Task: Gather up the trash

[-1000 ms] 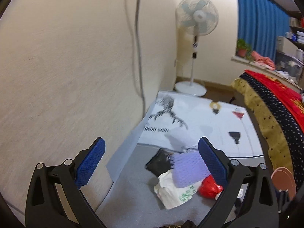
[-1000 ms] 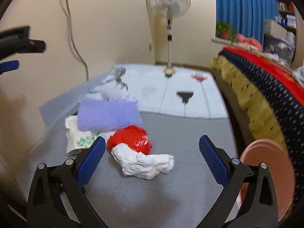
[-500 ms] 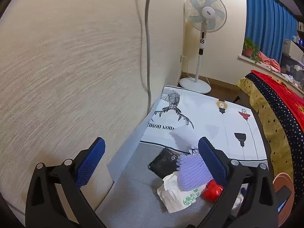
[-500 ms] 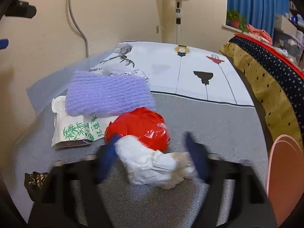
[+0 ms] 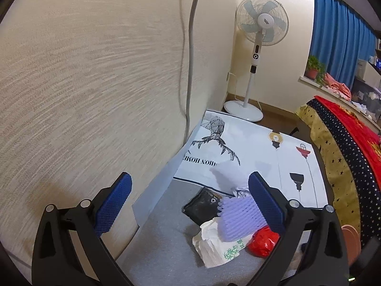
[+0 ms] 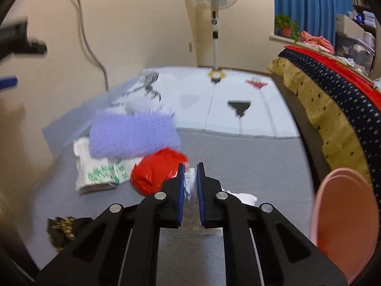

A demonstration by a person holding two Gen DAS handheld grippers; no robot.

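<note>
Trash lies piled on a grey floor mat (image 6: pixel 250 159). In the right wrist view my right gripper (image 6: pixel 190 166) is closing on a crumpled white paper wad (image 6: pixel 190 183), which is pinched between its blue pads. Just left of it sit a red plastic bag (image 6: pixel 154 171), a purple foam net (image 6: pixel 133 135) and a white wrapper with green print (image 6: pixel 100 169). In the left wrist view my left gripper (image 5: pixel 190 188) hangs open above the floor near the wall, with nothing between its fingers. Below it lie the purple foam net (image 5: pixel 240 219), a black packet (image 5: pixel 202 207) and the red bag (image 5: pixel 263 240).
A pink bin (image 6: pixel 345 219) stands at the right by a bed with a starred cover (image 6: pixel 333 100). A standing fan (image 5: pixel 259 35) is at the back by the cream wall (image 5: pixel 83 83). A dark gold-patterned wrapper (image 6: pixel 62 231) lies at the near left.
My right gripper went from wide open to nearly shut, moving in over the pile and clamping the white paper wad. The left gripper stayed open and hardly moved.
</note>
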